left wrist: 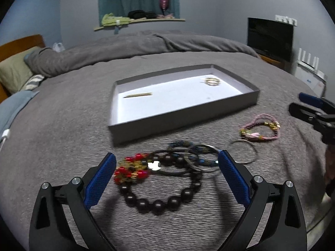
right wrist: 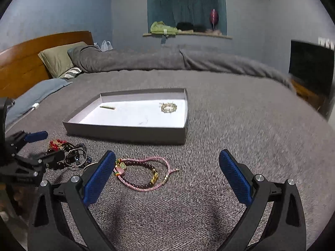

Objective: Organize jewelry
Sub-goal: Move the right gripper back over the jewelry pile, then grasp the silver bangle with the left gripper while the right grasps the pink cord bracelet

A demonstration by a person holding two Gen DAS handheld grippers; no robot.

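A shallow grey tray lies on the grey bedspread, holding a gold bracelet and a thin gold bar. My left gripper is open, jaws either side of a pile: a black bead bracelet, a red and gold piece, thin metal bangles. The pile also shows in the right wrist view. My right gripper is open above a pink cord bracelet, which lies toward its left finger.
The bed is covered in a grey blanket, bunched along the far side. Pillows and a wooden headboard are at the left. A dark screen stands on a stand at the right. A wall niche holds clothes.
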